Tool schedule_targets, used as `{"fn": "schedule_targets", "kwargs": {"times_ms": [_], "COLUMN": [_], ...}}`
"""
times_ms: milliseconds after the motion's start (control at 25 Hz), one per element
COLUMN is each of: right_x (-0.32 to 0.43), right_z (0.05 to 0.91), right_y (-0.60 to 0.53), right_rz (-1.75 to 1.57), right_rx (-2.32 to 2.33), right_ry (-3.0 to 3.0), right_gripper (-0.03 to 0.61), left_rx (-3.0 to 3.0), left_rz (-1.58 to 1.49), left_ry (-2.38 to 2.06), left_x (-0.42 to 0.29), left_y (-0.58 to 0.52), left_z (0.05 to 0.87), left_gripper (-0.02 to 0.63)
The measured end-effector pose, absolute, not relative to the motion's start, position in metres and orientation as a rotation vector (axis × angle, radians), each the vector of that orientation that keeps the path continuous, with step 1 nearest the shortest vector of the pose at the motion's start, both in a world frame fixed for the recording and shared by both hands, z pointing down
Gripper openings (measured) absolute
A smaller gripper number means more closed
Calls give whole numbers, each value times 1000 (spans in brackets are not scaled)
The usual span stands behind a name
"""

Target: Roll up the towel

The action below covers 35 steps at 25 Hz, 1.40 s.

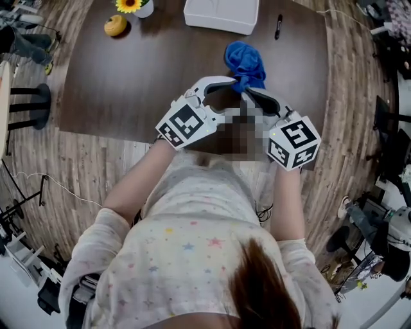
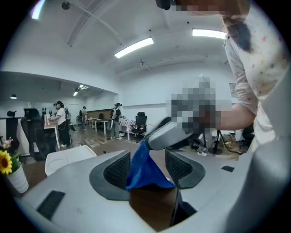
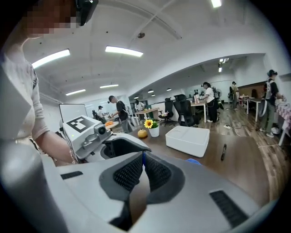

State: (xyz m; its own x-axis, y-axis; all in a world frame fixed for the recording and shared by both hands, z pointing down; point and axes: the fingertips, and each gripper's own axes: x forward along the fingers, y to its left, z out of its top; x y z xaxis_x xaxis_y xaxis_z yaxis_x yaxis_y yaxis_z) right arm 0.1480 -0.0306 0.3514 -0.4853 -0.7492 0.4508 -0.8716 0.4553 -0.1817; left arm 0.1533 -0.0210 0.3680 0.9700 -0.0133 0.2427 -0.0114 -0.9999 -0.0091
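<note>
Brown table (image 1: 128, 83), white box (image 1: 221, 14) at its far edge. Blue towel (image 1: 245, 63) bunched on the table near the middle, one corner lifted toward the person. Right gripper (image 3: 142, 170) jaws almost together, pinching a thin edge of that corner. Left gripper (image 2: 148, 168) jaws wide apart, towel hanging between the pads, not clamped. Sunflower pot (image 1: 130, 5), orange fruit (image 1: 115, 26) far left. Pen (image 1: 278, 26) just right of the box.
</note>
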Motion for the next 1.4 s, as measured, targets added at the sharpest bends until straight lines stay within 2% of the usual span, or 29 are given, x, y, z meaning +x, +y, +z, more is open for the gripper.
{"fn": "schedule_targets", "kwargs": {"times_ms": [120, 280, 320, 560, 720, 880, 960, 1040, 1120, 1200, 1400], "right_x": [134, 120, 118, 131, 148, 139, 135, 135, 135, 129, 98], "right_z": [339, 341, 342, 367, 443, 528, 559, 579, 587, 588, 578], "right_y": [-30, -33, -34, -30, -14, 2, 3, 3, 2, 2, 5], "right_rz": [525, 539, 540, 582, 681, 792, 782, 749, 740, 771, 833], "right_rx": [1308, 1239, 1235, 1302, 1233, 1132, 1104, 1087, 1091, 1086, 958], "right_ry": [-2417, -2429, -2435, -2379, -2173, -2014, -1940, -1872, -1848, -1860, -1950], "right_gripper": [15, 17, 17, 66, 90, 141, 144, 140, 108, 24, 14], "left_rx": [-3023, -2969, -2992, -3048, -3124, -3138, -3148, -3156, -3161, -3165, -3156], "left_rz": [-393, -419, -421, -485, -498, -540, -553, -565, -577, -587, -633], "left_ry": [-85, -183, -190, -84, 73, 146, 176, 204, 228, 256, 349], "left_x": [154, 149, 146, 118, 95, 80, 75, 70, 65, 58, 45], "left_y": [-20, -21, -25, -45, -67, -80, -87, -93, -98, -103, -125], "left_z": [363, 367, 369, 387, 399, 413, 419, 423, 427, 432, 447], "left_gripper": [222, 47, 37, 29, 29, 29, 29, 29, 29, 29, 29]}}
